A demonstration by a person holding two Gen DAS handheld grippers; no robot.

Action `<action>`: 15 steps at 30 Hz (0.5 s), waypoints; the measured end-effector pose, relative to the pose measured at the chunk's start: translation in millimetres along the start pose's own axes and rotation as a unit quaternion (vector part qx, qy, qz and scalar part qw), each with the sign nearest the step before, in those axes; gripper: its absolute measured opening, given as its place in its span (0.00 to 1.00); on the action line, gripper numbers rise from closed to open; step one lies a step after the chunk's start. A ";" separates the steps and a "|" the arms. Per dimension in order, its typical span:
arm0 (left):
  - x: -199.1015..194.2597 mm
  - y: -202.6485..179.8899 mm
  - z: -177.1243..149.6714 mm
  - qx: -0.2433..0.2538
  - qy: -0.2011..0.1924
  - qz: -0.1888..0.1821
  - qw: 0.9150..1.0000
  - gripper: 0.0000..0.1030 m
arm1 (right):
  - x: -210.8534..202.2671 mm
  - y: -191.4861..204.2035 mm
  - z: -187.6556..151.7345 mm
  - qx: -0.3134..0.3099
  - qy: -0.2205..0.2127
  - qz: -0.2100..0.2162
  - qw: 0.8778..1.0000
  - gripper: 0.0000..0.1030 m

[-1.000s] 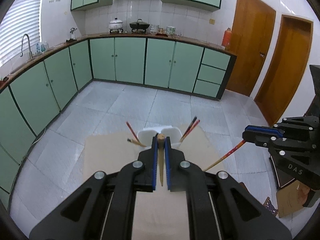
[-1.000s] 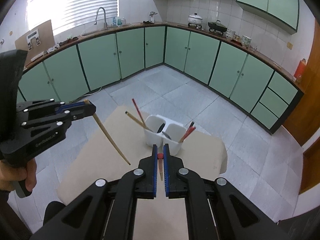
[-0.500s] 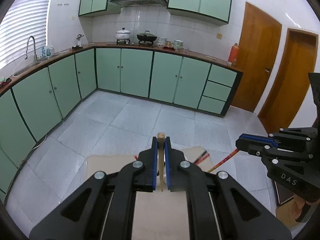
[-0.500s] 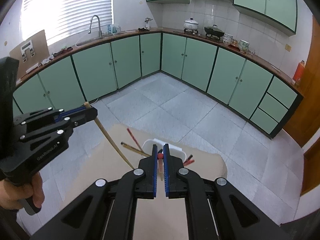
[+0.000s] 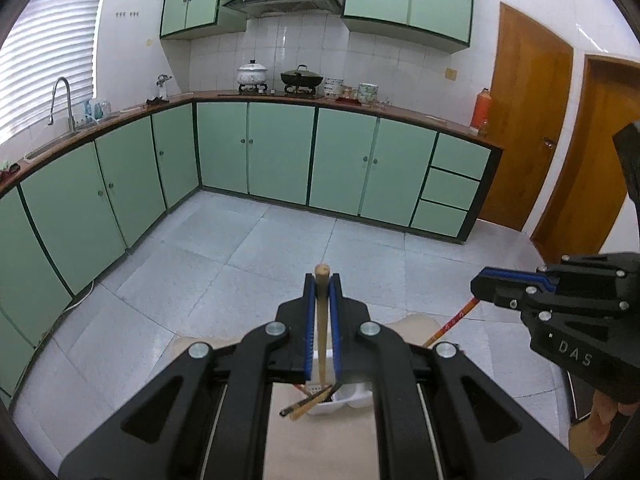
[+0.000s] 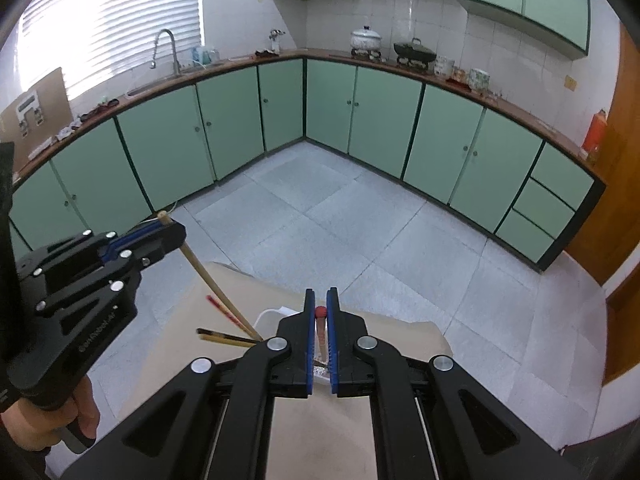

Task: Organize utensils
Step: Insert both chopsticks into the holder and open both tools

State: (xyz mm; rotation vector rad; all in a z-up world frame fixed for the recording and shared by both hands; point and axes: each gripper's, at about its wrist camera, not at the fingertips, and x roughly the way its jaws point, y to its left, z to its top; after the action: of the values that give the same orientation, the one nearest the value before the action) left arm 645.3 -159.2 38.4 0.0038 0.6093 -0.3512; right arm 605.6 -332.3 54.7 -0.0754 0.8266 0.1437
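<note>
Two hand-held grippers hover over a tan worktop (image 6: 320, 432) in a kitchen with green cabinets.

The left gripper (image 5: 321, 312) has its jaws closed almost completely on a plain wooden chopstick (image 5: 321, 320), gripped near its top end. The stick's tip pokes out just beyond the jaws, and its shaft runs back down between them toward a white utensil holder (image 5: 352, 398) that sits below and partly hidden under the jaws. A few more chopsticks (image 5: 306, 404) lean out of the holder, just under the jaws.

The right gripper (image 6: 320, 332) has its jaws closed the same way on a red-tipped chopstick (image 6: 320, 326), held near the red end, which shows between the jaws. The rest of that stick angles down toward the holder, whose white rim peeks out just left of the jaws.

Risks from here, as a judgement: each stick is held only near one end, so the long free end may swing and miss the holder's opening or hit its rim. The two sticks converge on the same small holder and could knock together, or against the chopsticks already leaning there, tipping them out. The holder looks light, so a sideways nudge might topple it.
</note>
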 end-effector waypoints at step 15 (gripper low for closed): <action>85.2 16.8 -39.7 -0.011 0.062 0.009 0.998 0.37 | 74.6 -31.2 -31.2 0.029 0.043 0.005 0.999 0.34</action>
State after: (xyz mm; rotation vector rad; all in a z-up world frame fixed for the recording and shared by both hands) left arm 693.5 -166.5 -43.6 0.0106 0.7359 -0.3294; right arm 637.7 -359.6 -21.0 -0.0235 0.9162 0.1274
